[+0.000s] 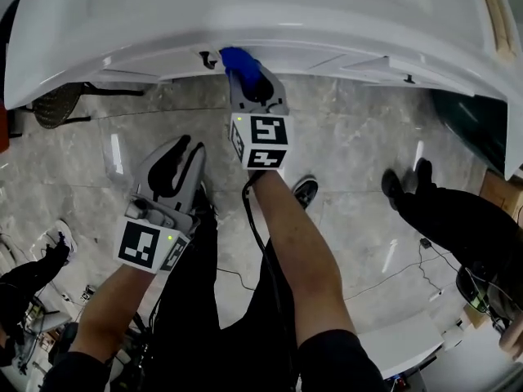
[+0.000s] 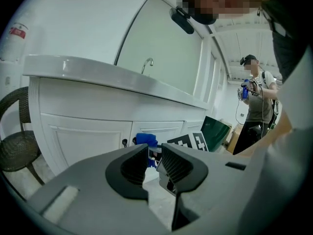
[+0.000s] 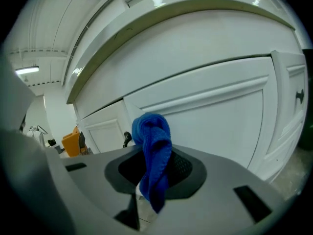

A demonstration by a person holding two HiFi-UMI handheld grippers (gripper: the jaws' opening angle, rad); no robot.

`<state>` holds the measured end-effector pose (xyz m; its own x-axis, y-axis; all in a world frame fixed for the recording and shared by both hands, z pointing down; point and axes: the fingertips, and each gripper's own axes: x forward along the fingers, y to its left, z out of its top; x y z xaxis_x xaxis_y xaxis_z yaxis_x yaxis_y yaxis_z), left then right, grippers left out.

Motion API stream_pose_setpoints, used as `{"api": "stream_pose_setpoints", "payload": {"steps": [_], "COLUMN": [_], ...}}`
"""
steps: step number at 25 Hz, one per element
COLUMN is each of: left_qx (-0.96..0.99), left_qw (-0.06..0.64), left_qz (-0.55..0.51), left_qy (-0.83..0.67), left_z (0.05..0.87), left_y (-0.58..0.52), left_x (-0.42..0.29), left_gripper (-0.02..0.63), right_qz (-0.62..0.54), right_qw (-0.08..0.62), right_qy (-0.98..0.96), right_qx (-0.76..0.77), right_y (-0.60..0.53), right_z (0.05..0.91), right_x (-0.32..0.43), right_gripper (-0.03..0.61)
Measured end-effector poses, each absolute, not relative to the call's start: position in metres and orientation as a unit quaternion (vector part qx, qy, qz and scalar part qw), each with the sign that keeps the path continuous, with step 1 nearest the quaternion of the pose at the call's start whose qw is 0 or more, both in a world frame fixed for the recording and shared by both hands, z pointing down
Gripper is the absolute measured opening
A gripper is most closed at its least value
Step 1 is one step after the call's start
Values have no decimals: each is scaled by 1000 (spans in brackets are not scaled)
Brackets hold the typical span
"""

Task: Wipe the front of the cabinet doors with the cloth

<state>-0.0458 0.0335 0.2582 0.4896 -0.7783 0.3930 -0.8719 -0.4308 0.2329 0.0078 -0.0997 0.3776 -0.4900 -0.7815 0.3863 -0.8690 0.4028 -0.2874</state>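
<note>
Up at the cabinet (image 1: 270,15) front, the right gripper (image 1: 245,78) holds the blue cloth (image 1: 239,60) just beside the two black knobs (image 1: 204,58) where two doors meet. Its jaws pinch the cloth at mid-length, so a bunched wad sticks out past the tips. That lets fabric, not the hard jaws, face the white door (image 3: 205,116). Whether the wad is touching the panel or just short of it I cannot tell. The gripper is aimed squarely at the door, which suits pressing and sweeping across it.

The left gripper (image 1: 176,160) hangs lower and well back from the cabinet, over the floor (image 1: 359,145). Its jaws stand slightly spread and hold nothing. It is probably parked there to stay clear of the wiping arm.
</note>
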Motion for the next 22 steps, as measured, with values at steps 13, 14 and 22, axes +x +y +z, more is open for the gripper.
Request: {"api": "stream_pose_setpoints", "payload": {"steps": [13, 14, 22], "left_qx": [825, 824, 832], "left_qw": [206, 209, 214], "left_qz": [98, 98, 99], "left_qy": [-518, -518, -502], "left_z": [283, 286, 300], "left_y": [-4, -2, -6], "left_x": [8, 16, 57], "left_gripper": [87, 87, 87], "right_qz": [254, 259, 256], "right_qw": [114, 115, 129], "right_qy": [-794, -785, -749], "right_qx": [541, 551, 597], "right_y": [-128, -129, -126], "right_z": [399, 402, 407], "right_x": [142, 158, 238], "right_gripper": [80, 80, 80]}}
